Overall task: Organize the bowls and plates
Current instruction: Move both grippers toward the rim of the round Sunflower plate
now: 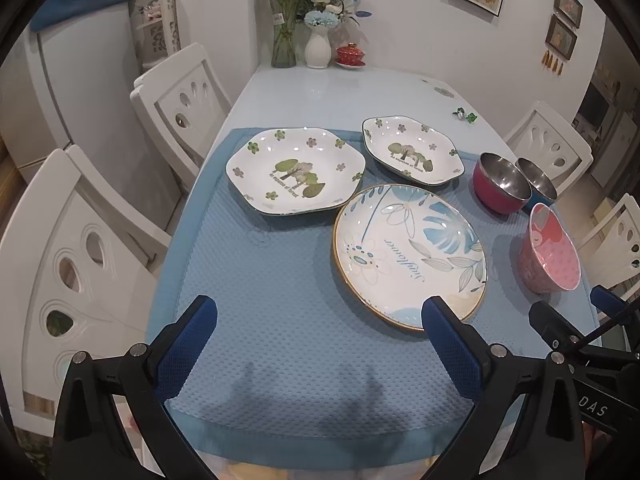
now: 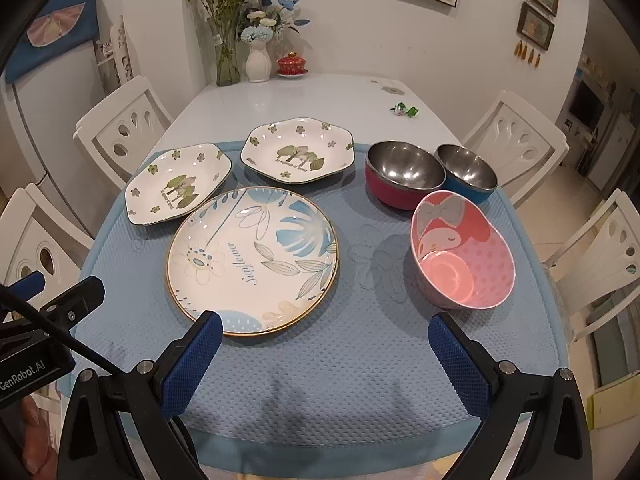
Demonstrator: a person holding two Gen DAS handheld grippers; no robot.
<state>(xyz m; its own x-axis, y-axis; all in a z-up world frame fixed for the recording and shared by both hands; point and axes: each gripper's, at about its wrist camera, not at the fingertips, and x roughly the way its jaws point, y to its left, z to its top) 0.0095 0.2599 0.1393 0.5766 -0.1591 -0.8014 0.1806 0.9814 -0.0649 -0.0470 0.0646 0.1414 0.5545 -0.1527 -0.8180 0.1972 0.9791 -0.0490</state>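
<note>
Round plate [image 2: 253, 261] reads "Sunflower"; left gripper [image 2: 60, 300] body reads "GenRobot.AI".

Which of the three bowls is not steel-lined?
The pink cartoon bowl, nearest the right gripper. The red bowl and blue bowl behind it have bare metal interiors.

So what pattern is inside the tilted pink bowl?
A cartoon face with a bow, over pink dots on the bowl; right wrist view shows it best.
</note>
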